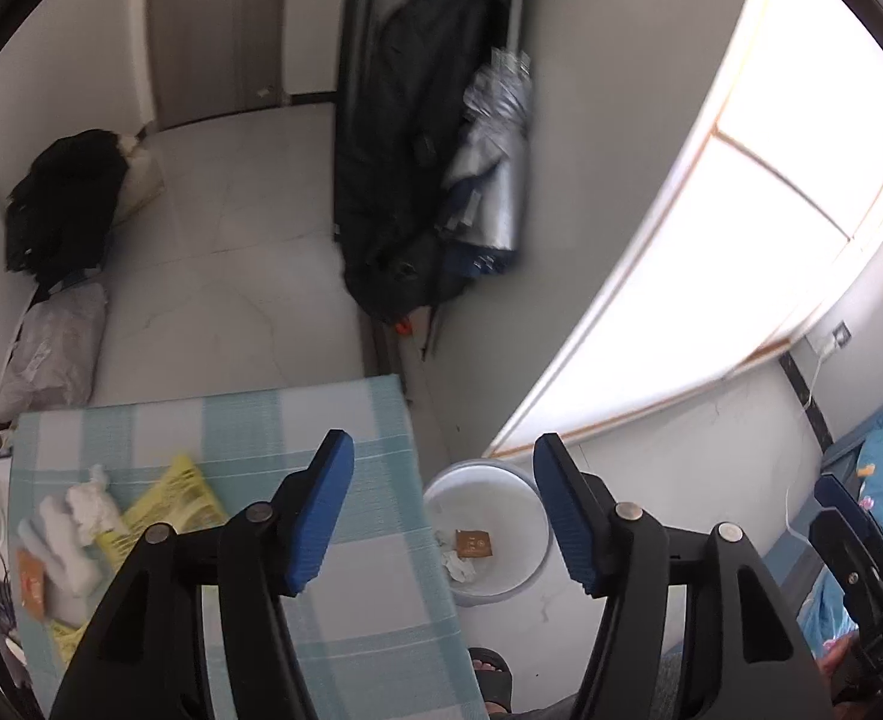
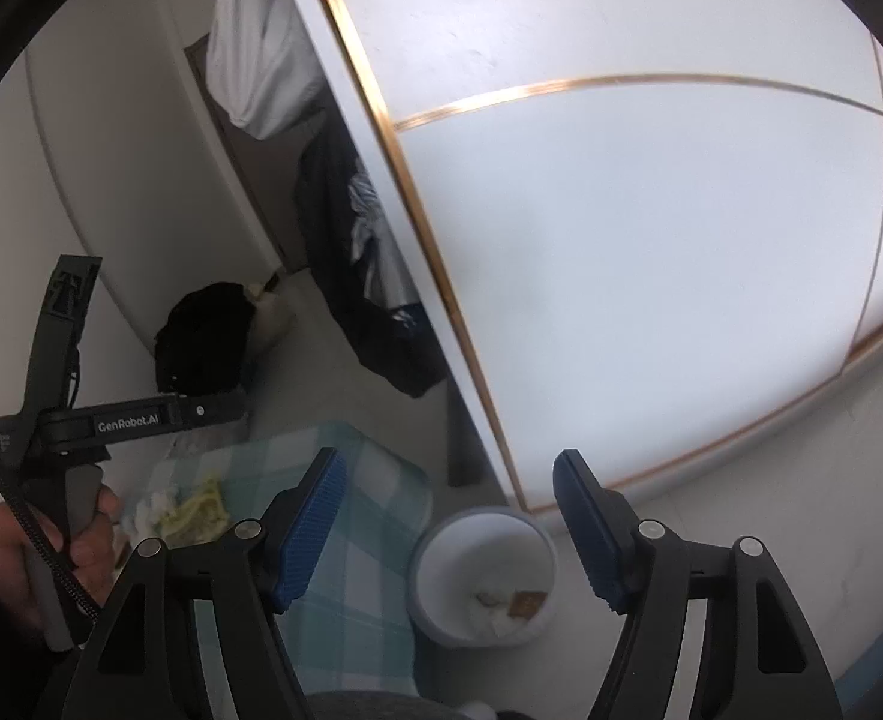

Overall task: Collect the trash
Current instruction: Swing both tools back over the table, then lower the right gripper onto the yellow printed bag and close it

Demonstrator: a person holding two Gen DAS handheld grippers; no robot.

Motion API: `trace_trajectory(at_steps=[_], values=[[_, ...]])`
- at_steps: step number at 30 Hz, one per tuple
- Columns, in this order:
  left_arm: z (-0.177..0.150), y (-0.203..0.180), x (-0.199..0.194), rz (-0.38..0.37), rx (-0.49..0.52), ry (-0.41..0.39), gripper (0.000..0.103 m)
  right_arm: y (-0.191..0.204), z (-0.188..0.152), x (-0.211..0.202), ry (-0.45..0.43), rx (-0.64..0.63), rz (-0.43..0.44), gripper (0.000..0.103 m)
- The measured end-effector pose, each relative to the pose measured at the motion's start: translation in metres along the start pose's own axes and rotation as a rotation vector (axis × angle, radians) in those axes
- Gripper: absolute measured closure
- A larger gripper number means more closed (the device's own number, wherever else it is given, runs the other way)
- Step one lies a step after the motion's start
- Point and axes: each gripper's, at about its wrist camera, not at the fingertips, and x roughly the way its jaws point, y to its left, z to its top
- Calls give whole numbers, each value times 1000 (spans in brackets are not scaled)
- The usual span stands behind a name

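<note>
only left view shows sachet.

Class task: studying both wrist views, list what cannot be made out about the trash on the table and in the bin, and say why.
- Left wrist view: the left tool covers the yellow basket's near part.
- Left wrist view: print on the brown packet in the white bin is too small.
- Right wrist view: tissues on the checked table are blurred.

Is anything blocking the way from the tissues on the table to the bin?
Nothing visible does. The tissues lie beside the yellow basket on the table; the open bin stands on the floor just past the table's edge.
</note>
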Motion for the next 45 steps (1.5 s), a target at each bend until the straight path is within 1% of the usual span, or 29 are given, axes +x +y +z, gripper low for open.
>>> trace_trajectory(at_steps=[2,5,7,10,13,15,17,20,21,23,24,26,29,31,36,40,43,45], values=[[3,13,-19,5,-19,-33,43,23,5,-9,-24,-39,18,29],[0,38,-48,30,-44,-89,34,62,8,-19,-62,-90,41,25],[-6,51,-59,45,-71,-120,27,83,9,-21,-79,-105,68,25],[-17,83,-84,74,-112,-162,26,111,8,-22,-103,-127,109,24],[-27,110,-101,104,-150,-199,26,138,3,-22,-139,-142,139,19],[-33,126,-107,111,-179,-221,25,154,-1,-21,-165,-146,158,17],[-40,140,-109,124,-207,-234,25,170,-7,-13,-170,-149,182,16],[-53,163,-115,142,-250,-250,19,191,-16,0,-160,-147,221,16],[-57,172,-116,149,-266,-253,18,200,-21,1,-159,-145,252,15],[-65,190,-114,163,-298,-248,17,212,-26,14,-136,-138,282,9],[-68,194,-115,166,-306,-245,17,219,-30,12,-129,-139,290,9],[-77,209,-114,188,-322,-225,17,231,-37,23,-106,-143,319,9],[-91,230,-113,224,-327,-224,17,246,-50,41,-30,-153,381,9],[-101,243,-114,234,-336,-222,17,254,-62,46,2,-165,396,9],[-117,271,-108,225,-372,-203,17,273,-89,70,96,-204,389,9],[-128,286,-101,209,-395,-167,17,288,-107,86,166,-252,383,9],[-130,298,-99,191,-430,-148,17,299,-123,103,254,-278,367,9],[-131,304,-100,203,-441,-150,17,305,-134,114,304,-290,364,9]])
